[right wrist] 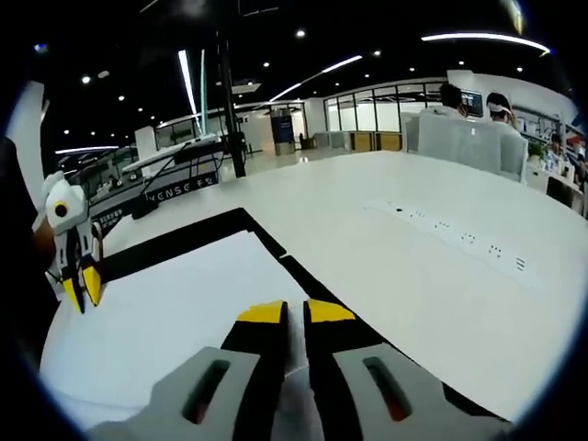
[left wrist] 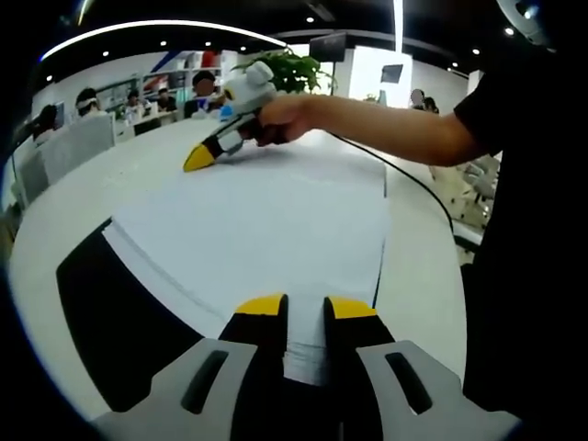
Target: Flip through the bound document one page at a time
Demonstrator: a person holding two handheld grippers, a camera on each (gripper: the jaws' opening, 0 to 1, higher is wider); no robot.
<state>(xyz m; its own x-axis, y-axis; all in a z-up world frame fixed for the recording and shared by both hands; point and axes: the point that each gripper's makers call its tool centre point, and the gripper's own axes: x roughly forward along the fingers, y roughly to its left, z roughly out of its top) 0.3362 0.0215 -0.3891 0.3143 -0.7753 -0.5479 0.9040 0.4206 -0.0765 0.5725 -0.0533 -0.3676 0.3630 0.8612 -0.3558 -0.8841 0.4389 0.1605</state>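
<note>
we see the bound document lying open and flat on the white table, its white page spread just ahead of the left gripper. that gripper's jaws stand slightly apart with the near edge of a page running down between them; we cannot tell if they actually pinch it. the black cover shows to the left of these jaws. beyond the page's far edge, the right gripper, held in a hand, rests its tips on the paper. in the right gripper view, the right gripper has its jaws nearly together above the page, and the left gripper sits off to the left. to do this step well, we judge we should catch a single sheet only, lift it gently in an arc toward the spine, and let the other gripper steady the stack so nothing creases.
</note>
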